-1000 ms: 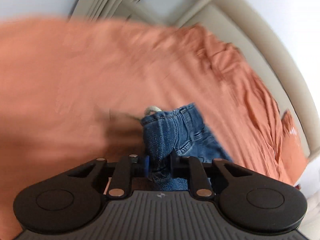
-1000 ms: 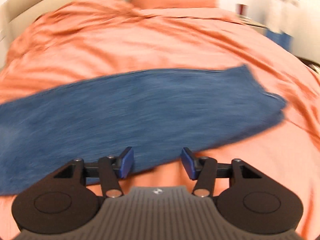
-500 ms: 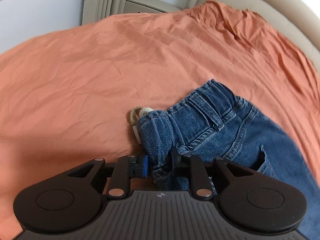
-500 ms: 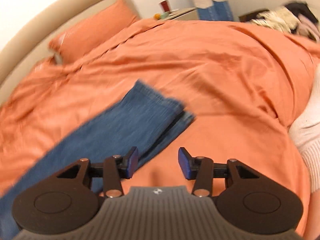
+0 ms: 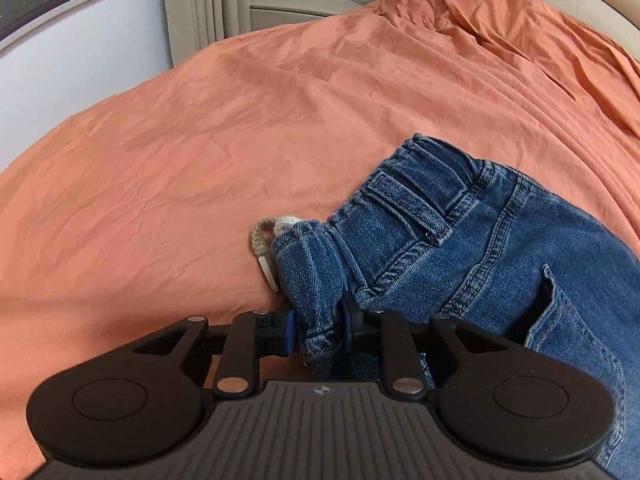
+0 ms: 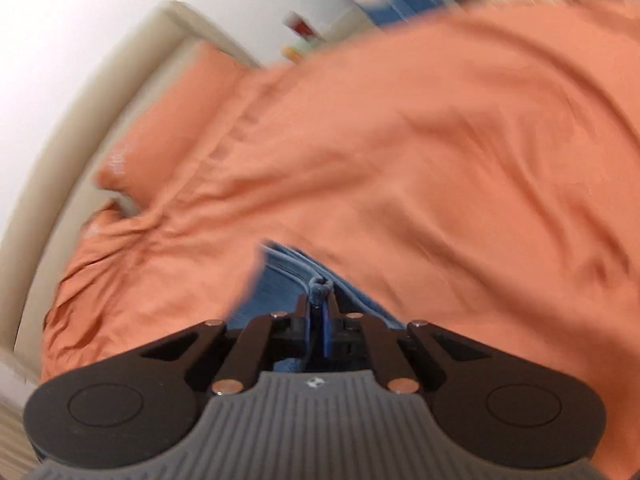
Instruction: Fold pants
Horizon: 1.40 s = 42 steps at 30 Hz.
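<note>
Pinching denim pants point(image 5: 460, 248): left gripper point(image 5: 318, 330) at waistband, right gripper point(image 6: 319, 312) (blurred) at hem.

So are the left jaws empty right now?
No, the left gripper has a bunched corner of the jeans waistband pinched between its jaws.

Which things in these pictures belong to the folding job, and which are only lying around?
Part of the job:
- jeans, waistband end
- left gripper, pinching the waistband
- right gripper, shut on the jeans' other end

Just around:
- orange bedcover
- pillow
- drawstring
- curtain
</note>
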Available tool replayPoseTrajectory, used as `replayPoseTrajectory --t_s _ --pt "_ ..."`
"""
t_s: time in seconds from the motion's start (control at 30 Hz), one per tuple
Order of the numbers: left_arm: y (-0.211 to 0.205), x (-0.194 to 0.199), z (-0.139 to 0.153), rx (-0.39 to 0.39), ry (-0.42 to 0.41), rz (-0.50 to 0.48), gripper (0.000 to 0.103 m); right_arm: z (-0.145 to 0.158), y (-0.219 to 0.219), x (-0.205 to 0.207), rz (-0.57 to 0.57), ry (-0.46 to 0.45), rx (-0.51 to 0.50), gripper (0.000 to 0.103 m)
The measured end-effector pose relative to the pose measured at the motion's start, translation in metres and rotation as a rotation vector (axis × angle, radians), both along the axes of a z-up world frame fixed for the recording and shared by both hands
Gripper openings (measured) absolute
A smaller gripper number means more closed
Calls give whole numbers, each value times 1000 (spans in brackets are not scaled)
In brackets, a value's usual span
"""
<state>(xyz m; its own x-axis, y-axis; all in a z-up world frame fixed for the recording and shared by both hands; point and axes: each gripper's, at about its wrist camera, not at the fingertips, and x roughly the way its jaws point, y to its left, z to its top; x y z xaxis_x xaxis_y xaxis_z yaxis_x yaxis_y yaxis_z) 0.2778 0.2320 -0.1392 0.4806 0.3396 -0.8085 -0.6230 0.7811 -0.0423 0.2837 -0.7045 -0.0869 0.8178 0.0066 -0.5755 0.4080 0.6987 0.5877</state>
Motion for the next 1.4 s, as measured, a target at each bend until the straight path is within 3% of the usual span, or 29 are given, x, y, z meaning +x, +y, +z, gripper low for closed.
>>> replayPoseTrajectory --t_s 0.03,0.1,0.23,0.37,0.47,0.57,0.67,0.77,0.9,1.0,1.17,1.4 --pt "0 1 0 5 4 -4 25 16 7 -3 26 -48 -77 0" --pt "-2 2 -1 14 10 -8 25 21 12 -2 34 -14 -152 0" --pt "-5 4 0 33 23 -18 26 -16 3 2 27 128 -144 0" --pt "-2 5 10 43 44 -26 43 -35 3 1 8 175 -128 2" --pt "-2 -1 24 90 35 -43 62 -28 -4 -7 -22 164 -88 22" --pt "-13 -10 45 142 -15 -118 68 -12 3 -22 17 145 -68 26" --pt "-38 -13 68 147 -74 -253 65 -6 15 -34 71 140 -52 35" --pt "-83 -6 84 112 -93 -468 60 -14 20 -42 97 129 35 44" --pt "-160 10 88 110 -85 -743 57 -31 35 -49 95 143 125 43" --pt "-208 24 73 136 -46 -883 54 -30 67 -53 191 135 102 43" --pt "-254 33 37 178 65 -1002 45 -24 143 -65 391 105 2 43" --pt "-231 -4 31 214 100 -1037 45 -34 288 -89 716 95 -236 43"
